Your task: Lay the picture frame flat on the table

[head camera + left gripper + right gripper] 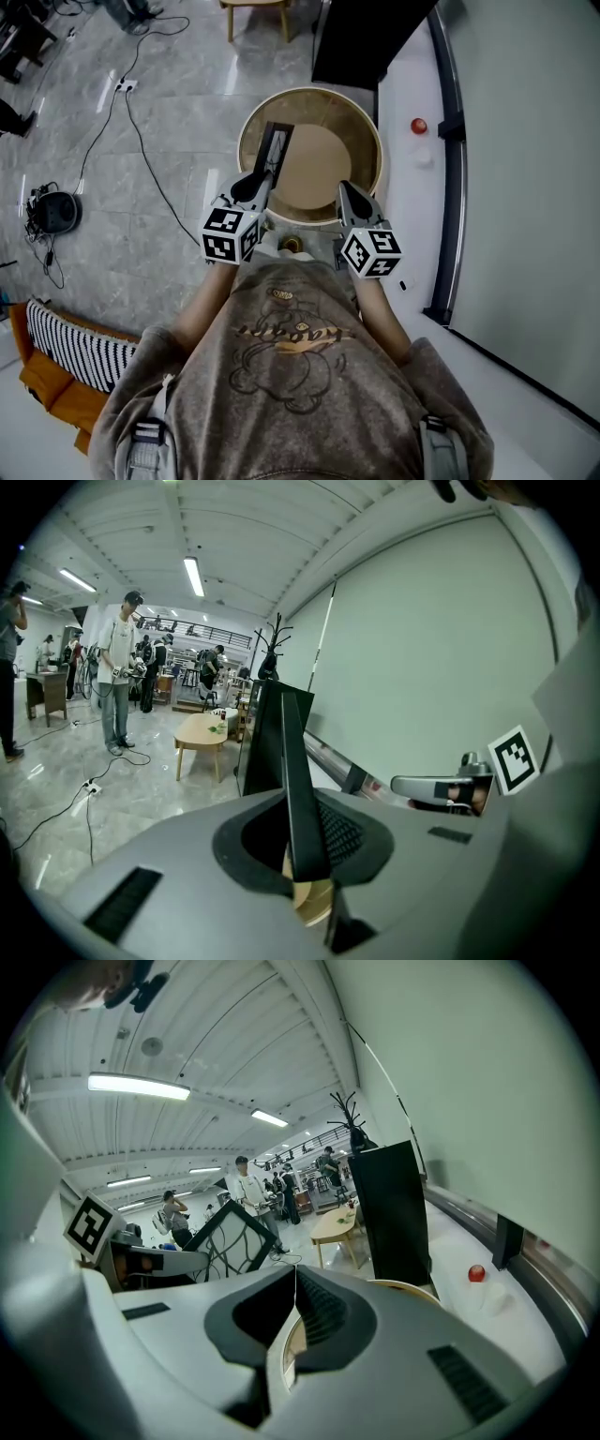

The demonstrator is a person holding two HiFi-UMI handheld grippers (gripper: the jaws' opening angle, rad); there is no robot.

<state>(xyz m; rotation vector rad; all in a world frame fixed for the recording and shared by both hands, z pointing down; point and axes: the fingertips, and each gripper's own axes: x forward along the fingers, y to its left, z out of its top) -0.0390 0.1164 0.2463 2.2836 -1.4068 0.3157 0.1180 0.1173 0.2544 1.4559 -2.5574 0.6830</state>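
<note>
You are facing one grey tiled floor [178, 122], which fills the left of the head view and has black cables trailing across it. One white ledge [412, 84] runs down the right side. One black panel [366, 37] stands at the top centre. Just below it is one round wooden table [370, 141].

Both gripper views show a large hall with strip lights on the ceiling and several people standing.

You hold two grippers. Your left gripper [266, 176] is pinching the one picture frame [275, 145] by its dark edge. The frame stands upright over the left part of the table. I cannot tell whether its lower edge touches the top.

Your right gripper [349, 189] is at the table's lower right rim, with its jaws pressed together on nothing.

One small red ball [418, 125] lies on the ledge.

The only markings are the black-and-white squares on the two cubes, and the print on your sweatshirt is too unclear to read.
</note>
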